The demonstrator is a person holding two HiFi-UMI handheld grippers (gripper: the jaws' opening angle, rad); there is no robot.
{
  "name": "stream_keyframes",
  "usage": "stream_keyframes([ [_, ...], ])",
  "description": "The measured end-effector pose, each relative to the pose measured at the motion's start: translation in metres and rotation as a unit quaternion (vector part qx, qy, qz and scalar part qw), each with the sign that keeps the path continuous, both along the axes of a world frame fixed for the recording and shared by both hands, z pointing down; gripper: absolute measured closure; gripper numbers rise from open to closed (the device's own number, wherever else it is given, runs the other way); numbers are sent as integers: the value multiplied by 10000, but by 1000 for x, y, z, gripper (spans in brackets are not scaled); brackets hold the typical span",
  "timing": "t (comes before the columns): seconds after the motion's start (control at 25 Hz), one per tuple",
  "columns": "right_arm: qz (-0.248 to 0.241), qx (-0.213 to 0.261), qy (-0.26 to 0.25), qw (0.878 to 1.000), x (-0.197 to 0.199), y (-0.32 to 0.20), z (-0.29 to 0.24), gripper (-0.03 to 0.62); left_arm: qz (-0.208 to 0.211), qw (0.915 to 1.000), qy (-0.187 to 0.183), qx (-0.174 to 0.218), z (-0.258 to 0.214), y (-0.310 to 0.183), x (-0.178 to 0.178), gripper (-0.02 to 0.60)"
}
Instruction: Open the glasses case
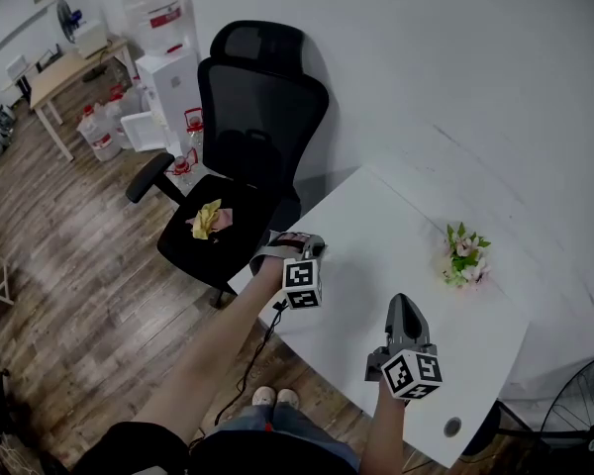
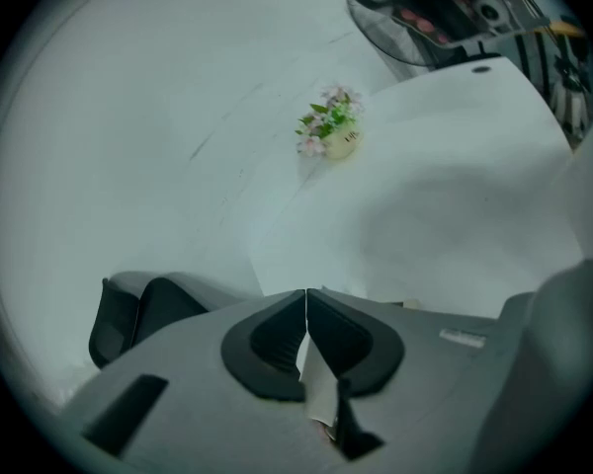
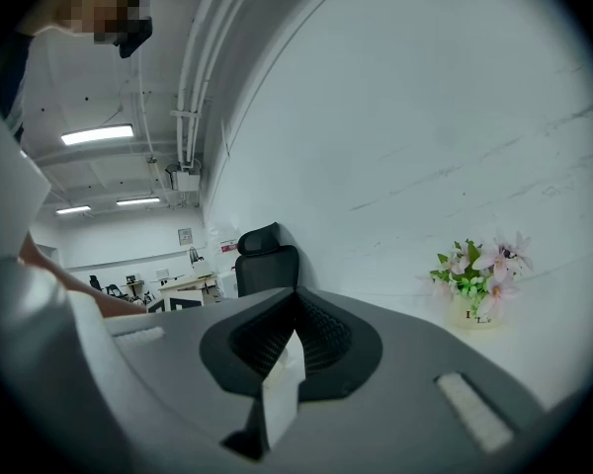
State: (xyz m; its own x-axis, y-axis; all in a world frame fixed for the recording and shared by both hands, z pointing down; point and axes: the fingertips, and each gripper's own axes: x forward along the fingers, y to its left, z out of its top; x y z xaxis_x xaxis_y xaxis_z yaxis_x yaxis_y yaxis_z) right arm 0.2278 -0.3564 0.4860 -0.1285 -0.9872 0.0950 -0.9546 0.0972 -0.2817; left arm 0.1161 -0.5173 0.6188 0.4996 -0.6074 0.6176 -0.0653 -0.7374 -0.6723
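Observation:
I see no glasses case in any view. My left gripper hovers over the near left corner of the white table. In the left gripper view its jaws are shut tip to tip with nothing between them. My right gripper is held level over the table's front part, to the right of the left one. Its jaws are also shut and hold nothing.
A small pot of pink flowers stands by the wall at the table's far edge. A black office chair with a yellow item on its seat is left of the table. A fan stands at the right.

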Motion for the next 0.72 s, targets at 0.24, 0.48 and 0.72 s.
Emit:
stream_keyframes([
  [0.24,-90,148,-27,9998,-9,-3,-13,585,-851,9775,1894,-366,-70,14,-19,572],
  [0.48,-272,330,7,9991,-28,-13,-27,585,-1446,9161,3691,-603,-139,28,-58,574],
  [0.72,-439,491,62,9978,-48,-21,-40,585,-1807,8676,4610,-447,-175,48,-105,574],
])
